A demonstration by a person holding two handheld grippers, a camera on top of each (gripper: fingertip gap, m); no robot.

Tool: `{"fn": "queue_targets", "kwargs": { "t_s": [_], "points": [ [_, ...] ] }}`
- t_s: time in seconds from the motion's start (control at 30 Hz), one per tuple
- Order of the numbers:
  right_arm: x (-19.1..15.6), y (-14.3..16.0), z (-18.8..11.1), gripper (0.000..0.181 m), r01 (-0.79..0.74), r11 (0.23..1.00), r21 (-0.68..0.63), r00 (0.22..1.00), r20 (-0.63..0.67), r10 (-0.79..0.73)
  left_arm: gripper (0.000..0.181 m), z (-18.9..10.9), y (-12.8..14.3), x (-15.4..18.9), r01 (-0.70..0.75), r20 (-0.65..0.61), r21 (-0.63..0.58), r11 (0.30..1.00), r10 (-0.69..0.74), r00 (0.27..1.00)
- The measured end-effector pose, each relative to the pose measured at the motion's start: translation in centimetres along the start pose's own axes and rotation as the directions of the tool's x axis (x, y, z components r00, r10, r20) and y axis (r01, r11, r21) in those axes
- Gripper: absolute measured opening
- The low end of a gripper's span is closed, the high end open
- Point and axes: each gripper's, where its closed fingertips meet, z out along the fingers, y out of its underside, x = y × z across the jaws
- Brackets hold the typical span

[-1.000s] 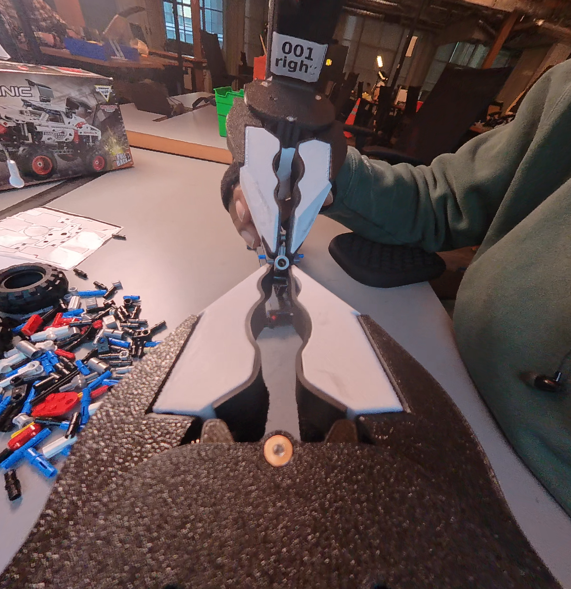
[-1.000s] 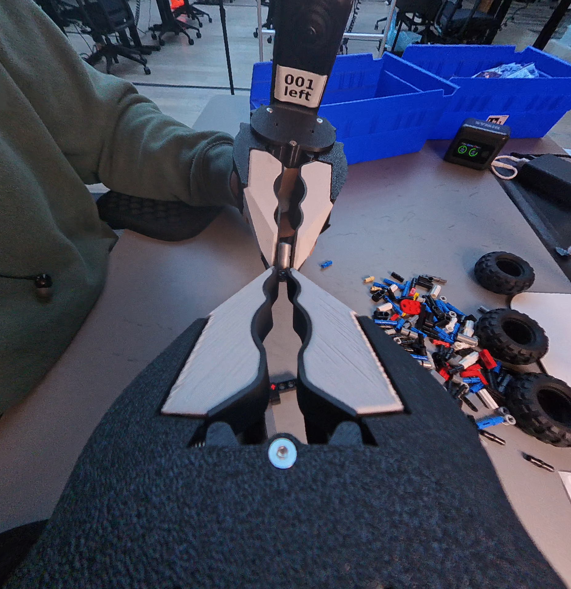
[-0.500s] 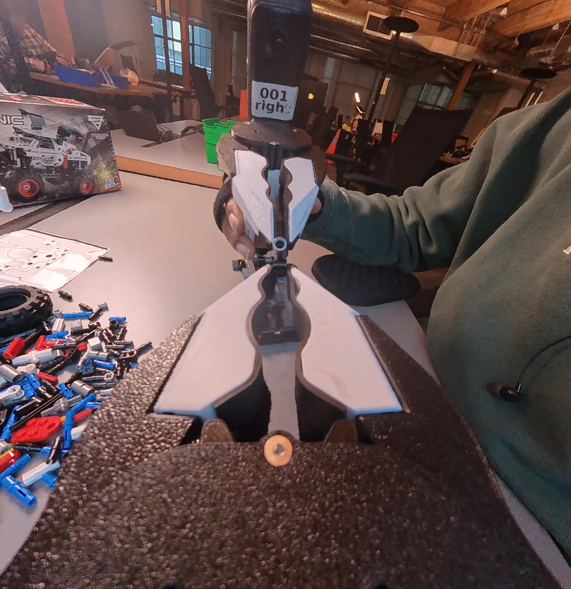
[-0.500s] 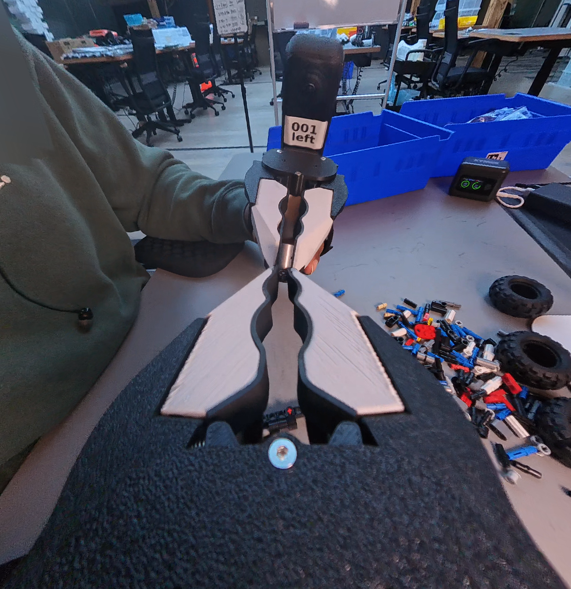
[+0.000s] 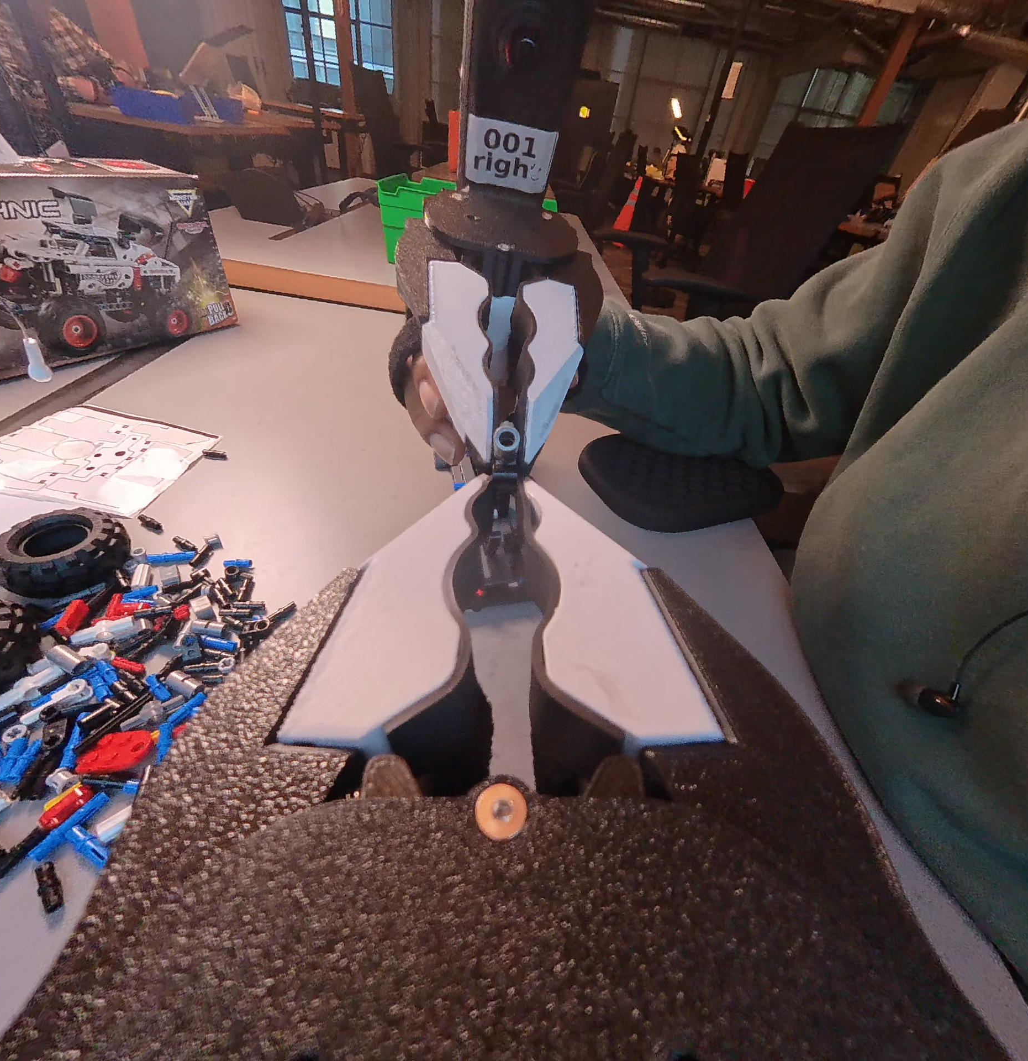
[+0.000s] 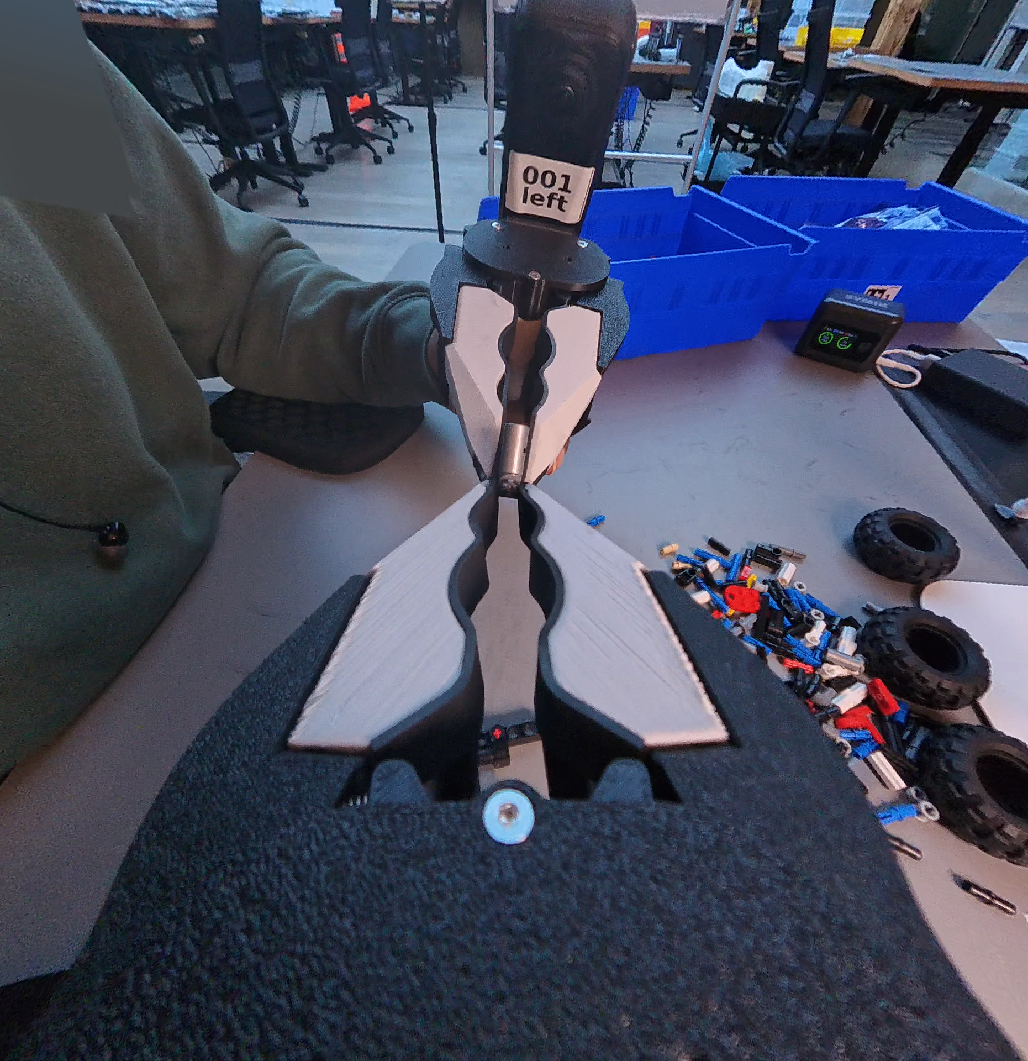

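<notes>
Two blue bins (image 6: 701, 270) are seen on the table (image 6: 729, 448) beyond the left hand-held gripper (image 6: 508, 479); in the farther bin a heap of crumpled bags is made out, while the contents of the nearer bin are hidden by its wall. A green bin (image 5: 405, 209) is seen behind the right hand-held gripper (image 5: 505, 459); its inside cannot be seen.

The two hand-held grippers are held tip to tip above the table. The left hand-held gripper is closed on a dark brick assembly (image 5: 497, 551), whose long axis runs along the fingers, toward the opposite gripper; most of it is hidden between the pads. In the right wrist view a grey cylinder (image 6: 512, 453) is seen at its tip, pointing at the camera. The right hand-held gripper is closed on a small grey round connector (image 5: 507, 441), its hole facing the left wrist camera; how the two parts meet is too small to tell.

To the left of the left hand-held gripper a pile of small blue, black, red and grey parts (image 5: 115, 660) is spread beside black tyres (image 5: 58, 551), partly cut off at the edge. A printed box (image 5: 92, 258) and a sticker sheet (image 5: 87, 459) lie farther off.
</notes>
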Motion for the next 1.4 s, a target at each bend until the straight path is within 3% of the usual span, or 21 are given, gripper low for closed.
{"fn": "queue_targets", "kwargs": {
  "t_s": [0.13,0.2,0.23,0.3,0.37,0.47,0.6,0.67,0.77,0.87,0.93,1.13,1.4],
  "points": [
    [0.2,-0.9,-0.6,0.005,-0.032,0.997,0.067,0.999,0.017,0.031,0.006,0.0,-0.4,-0.2,0.031,-0.009,0.021,0.999,-0.031,0.999],
    [1.0,-5.9,-5.7,0.004,-0.104,0.933,0.346,0.995,0.04,0.096,0.006,-1.6,0.9,-2.2,0.035,0.087,-0.025,0.999,-0.033,0.996],
    [1.8,-6.8,-8.0,0.004,-0.044,0.926,0.374,0.997,-0.045,0.065,0.006,-2.9,0.6,-3.0,0.091,0.101,0.03,0.995,-0.094,0.99],
    [2.3,-6.7,-9.0,0.005,0.012,0.942,0.336,0.987,-0.153,0.042,0.006,-3.7,-0.1,-4.5,0.119,0.157,0.058,0.991,-0.127,0.979],
    [3.0,-4.8,-7.5,0.005,0.014,0.971,0.237,0.978,-0.204,0.036,0.007,-2.6,1.0,-6.5,0.149,0.258,-0.01,0.989,-0.141,0.956],
    [3.5,-3.3,-5.6,0.006,-0.004,0.987,0.162,0.98,-0.197,0.036,0.007,-1.4,4.5,-10.5,0.178,0.444,-0.194,0.965,-0.075,0.893],
    [3.9,-1.8,-4.5,0.006,-0.009,0.994,0.107,0.975,-0.221,0.033,0.007,-0.9,7.0,-13.8,0.23,0.554,-0.277,0.933,-0.041,0.831],
    [4.2,-1.2,-4.2,0.006,-0.004,0.998,0.069,0.969,-0.245,0.021,0.024,-1.2,7.4,-14.6,0.226,0.593,-0.287,0.931,-0.013,0.805],
    [4.7,-0.2,-3.6,0.006,0.014,1.0,0.003,0.957,-0.288,-0.013,0.04,-1.2,4.9,-13.7,0.157,0.556,-0.176,0.972,-0.033,0.83],
    [4.9,0.8,-3.1,0.006,0.038,0.997,-0.068,0.948,-0.314,-0.058,0.041,-0.5,1.0,-10.0,0.129,0.344,0.016,0.992,-0.126,0.93],
    [5.1,1.5,-2.7,0.005,0.064,0.99,-0.125,0.936,-0.337,-0.103,0.041,-0.7,-0.3,-8.3,0.131,0.251,0.084,0.988,-0.148,0.956],
    [4.9,2.9,-1.5,0.006,0.097,0.971,-0.22,0.928,-0.332,-0.168,0.034,-0.1,0.3,-5.7,0.062,0.171,0.031,0.998,-0.067,0.983],
    [3.8,3.8,-0.2,0.006,0.168,0.935,-0.311,0.922,-0.287,-0.261,0.007,0.9,1.3,-4.1,-0.013,0.133,-0.064,0.998,0.022,0.991]
  ]
}}
